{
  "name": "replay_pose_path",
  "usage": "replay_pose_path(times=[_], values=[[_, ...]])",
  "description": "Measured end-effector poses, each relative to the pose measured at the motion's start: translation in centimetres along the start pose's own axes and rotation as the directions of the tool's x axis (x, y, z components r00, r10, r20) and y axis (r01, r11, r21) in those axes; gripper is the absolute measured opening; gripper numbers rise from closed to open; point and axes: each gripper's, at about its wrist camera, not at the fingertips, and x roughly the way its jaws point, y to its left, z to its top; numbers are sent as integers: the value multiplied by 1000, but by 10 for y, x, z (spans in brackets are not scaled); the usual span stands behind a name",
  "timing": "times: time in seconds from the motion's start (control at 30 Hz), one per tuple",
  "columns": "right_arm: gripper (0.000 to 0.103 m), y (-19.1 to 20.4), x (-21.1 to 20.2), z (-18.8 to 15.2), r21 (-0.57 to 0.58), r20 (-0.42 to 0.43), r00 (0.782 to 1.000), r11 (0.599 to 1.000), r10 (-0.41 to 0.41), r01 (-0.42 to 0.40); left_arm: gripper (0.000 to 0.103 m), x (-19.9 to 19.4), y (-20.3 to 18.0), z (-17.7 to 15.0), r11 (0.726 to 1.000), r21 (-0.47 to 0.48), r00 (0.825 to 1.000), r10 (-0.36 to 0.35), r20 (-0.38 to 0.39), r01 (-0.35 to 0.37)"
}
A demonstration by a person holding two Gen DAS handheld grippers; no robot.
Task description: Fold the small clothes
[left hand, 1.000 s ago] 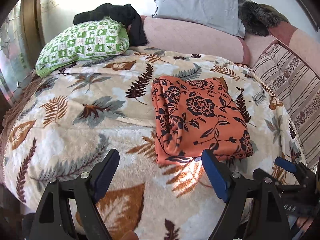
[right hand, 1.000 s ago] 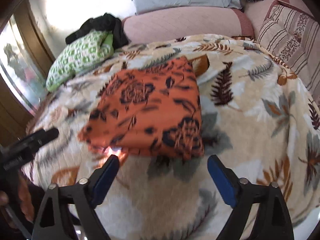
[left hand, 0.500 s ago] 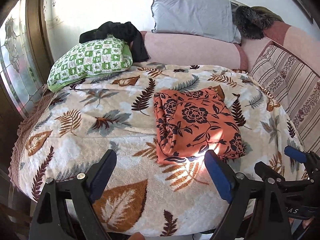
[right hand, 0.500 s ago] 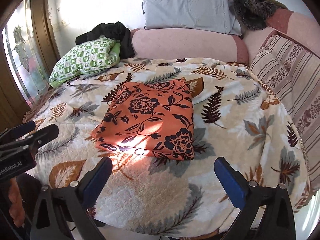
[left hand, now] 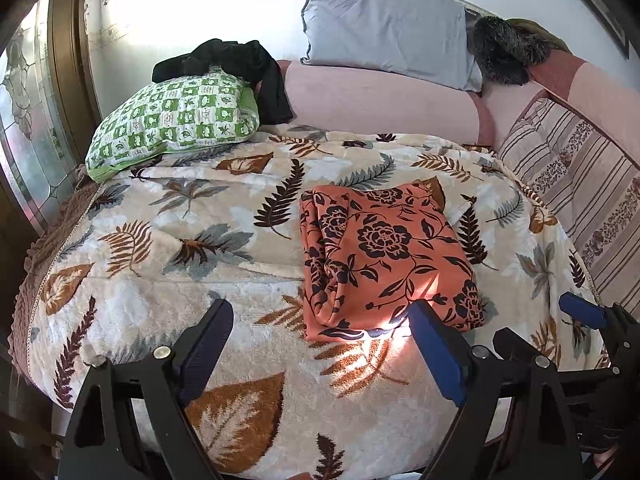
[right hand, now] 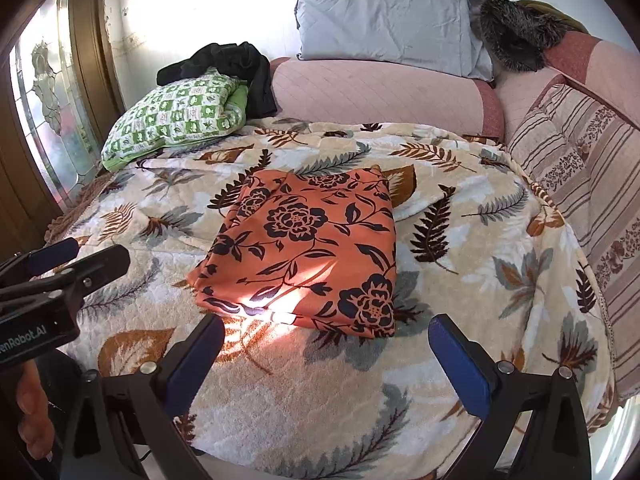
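An orange garment with black flowers [left hand: 384,256] [right hand: 308,248] lies folded into a flat rectangle on the leaf-patterned blanket [left hand: 160,240] [right hand: 480,280]. My left gripper [left hand: 324,344] hovers open above the bed's near edge, short of the garment's front hem, with nothing between its blue pads. My right gripper [right hand: 328,340] is also open and empty, just in front of the same hem. Each gripper shows in the other's view: the right gripper [left hand: 548,328] at the right edge, the left gripper [right hand: 80,256] at the left edge. Neither touches the cloth.
A green checked pillow [left hand: 172,120] with a black garment [left hand: 232,60] on it lies at the back left. A pink bolster [left hand: 380,100], a grey pillow [left hand: 384,28] and a furry item [left hand: 504,52] line the back. Striped cushions [left hand: 580,184] run along the right; a glazed door [left hand: 24,120] stands left.
Both grippers have drawn back and upward from the folded garment, so it looks smaller and farther away. The garment itself has not moved, and both sets of jaws stay wide.
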Motion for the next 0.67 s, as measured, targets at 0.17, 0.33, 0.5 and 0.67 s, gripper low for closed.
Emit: replay_pose_path(times=[0.17, 0.33, 0.5, 0.67], values=[[103, 0, 4, 5, -7, -5, 1000, 1000, -18, 18, 90, 4, 0, 6, 1000, 1, 1000, 2, -1, -2], [103, -4, 10, 8, 0, -13, 999, 1000, -29, 29, 90, 9, -2, 10, 1000, 8, 1000, 6, -4, -6], [103, -6, 16, 11, 6, -22, 999, 999, -43, 43, 90, 16, -5, 12, 1000, 26, 1000, 7, -6, -7], [103, -7, 24, 15, 2, -30, 998, 999, -53, 53, 90, 22, -8, 17, 999, 45, 1000, 26, 5, -26]])
